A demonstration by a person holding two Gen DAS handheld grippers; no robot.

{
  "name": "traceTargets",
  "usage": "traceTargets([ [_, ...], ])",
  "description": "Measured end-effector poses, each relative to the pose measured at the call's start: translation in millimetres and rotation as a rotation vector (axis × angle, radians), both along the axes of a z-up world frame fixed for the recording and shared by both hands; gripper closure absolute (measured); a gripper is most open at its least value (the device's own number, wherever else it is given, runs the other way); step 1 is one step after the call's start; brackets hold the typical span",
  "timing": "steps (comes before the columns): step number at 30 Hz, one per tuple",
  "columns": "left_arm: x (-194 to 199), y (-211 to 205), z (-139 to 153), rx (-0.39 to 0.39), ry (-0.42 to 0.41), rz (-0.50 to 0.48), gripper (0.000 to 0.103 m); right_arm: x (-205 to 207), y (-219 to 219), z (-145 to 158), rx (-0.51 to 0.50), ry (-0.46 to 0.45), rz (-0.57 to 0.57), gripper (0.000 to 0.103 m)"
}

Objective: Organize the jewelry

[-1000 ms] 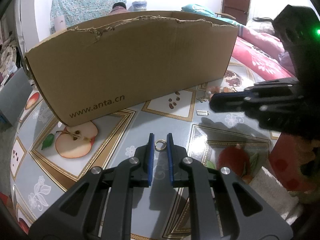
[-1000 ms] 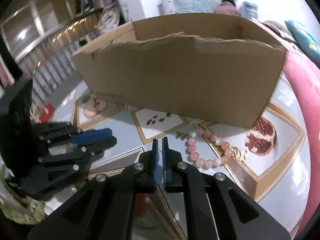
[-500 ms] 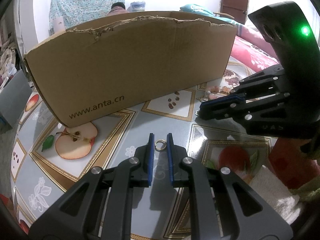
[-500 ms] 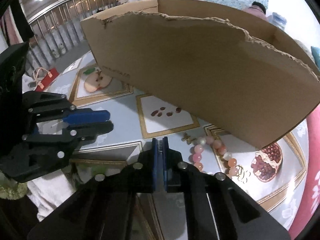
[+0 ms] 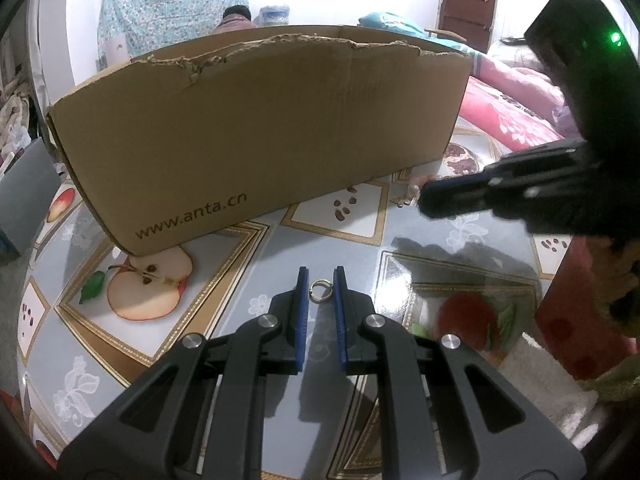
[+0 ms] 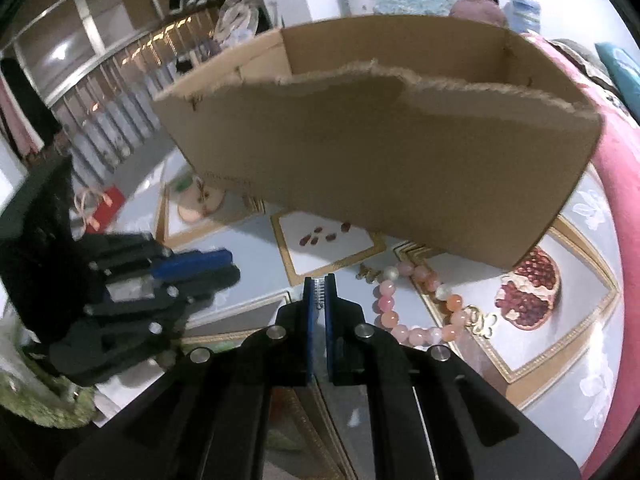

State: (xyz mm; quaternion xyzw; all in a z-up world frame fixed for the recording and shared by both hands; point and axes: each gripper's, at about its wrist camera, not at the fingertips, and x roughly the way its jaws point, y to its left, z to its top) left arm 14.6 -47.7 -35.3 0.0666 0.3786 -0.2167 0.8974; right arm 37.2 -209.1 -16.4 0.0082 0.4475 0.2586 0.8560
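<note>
A small gold ring (image 5: 320, 291) lies on the table between the tips of my left gripper (image 5: 320, 280), whose jaws stand slightly apart around it without touching it. My right gripper (image 6: 319, 286) is shut on a small silver pendant (image 6: 318, 289) and held above the table in front of the cardboard box (image 6: 384, 160). It also shows in the left wrist view (image 5: 430, 196) at the right. A pink bead bracelet (image 6: 404, 316) with a gold charm (image 6: 482, 318) lies on the table near the box's right corner. Small gold earrings (image 6: 368, 274) lie beside it.
The open cardboard box (image 5: 256, 132), printed www.anta.cn, stands across the back of the table. The tablecloth (image 5: 240, 280) has fruit pictures. A pink quilt (image 5: 516, 116) lies at the right. A railing (image 6: 100, 92) is at the far left.
My right gripper has lifted and swung toward the box with the pendant in it. My left gripper has stayed around the ring.
</note>
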Motion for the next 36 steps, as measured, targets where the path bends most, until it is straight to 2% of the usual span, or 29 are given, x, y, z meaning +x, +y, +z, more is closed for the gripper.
traceTargets([
  [8, -2.0, 4.9, 1.6, -0.036, 0.005, 0.003, 0.093, -14.5, -9.1, 32.0, 0.042, -0.093, -0.042, 0.098],
  [14, -11.1, 9.1, 15.5, -0.051, -0.033, 0.008, 0.093, -23.0, -13.5, 50.7, 0.084, -0.155, -0.06, 0.098],
  [20, -25.8, 16.6, 64.0, -0.099, -0.136, -0.006, 0.093, -21.0, -12.5, 80.2, 0.132, -0.246, -0.06, 0.098],
  [22, -24.3, 19.0, 86.1, -0.136, -0.167, -0.027, 0.093, -16.5, -12.6, 92.4, 0.15, -0.278, -0.057, 0.098],
  [25, -13.9, 19.1, 115.4, -0.152, -0.224, -0.046, 0.093, 0.3, -9.9, 107.1, 0.175, -0.314, -0.047, 0.098],
  [27, 2.1, 18.8, 129.4, -0.162, -0.24, -0.046, 0.093, 15.9, -6.8, 110.8, 0.187, -0.304, -0.043, 0.098],
  [30, 31.0, 16.1, 138.4, -0.157, -0.214, -0.03, 0.093, 48.2, -1.9, 108.1, 0.188, -0.246, -0.053, 0.098],
  [32, 60.9, 13.6, 134.7, -0.165, -0.146, -0.017, 0.092, 72.0, 1.0, 102.3, 0.176, -0.192, -0.065, 0.098],
  [36, 112.2, 9.0, 116.8, -0.133, -0.035, 0.01, 0.092, 103.8, 5.0, 86.0, 0.156, -0.106, -0.074, 0.098],
])
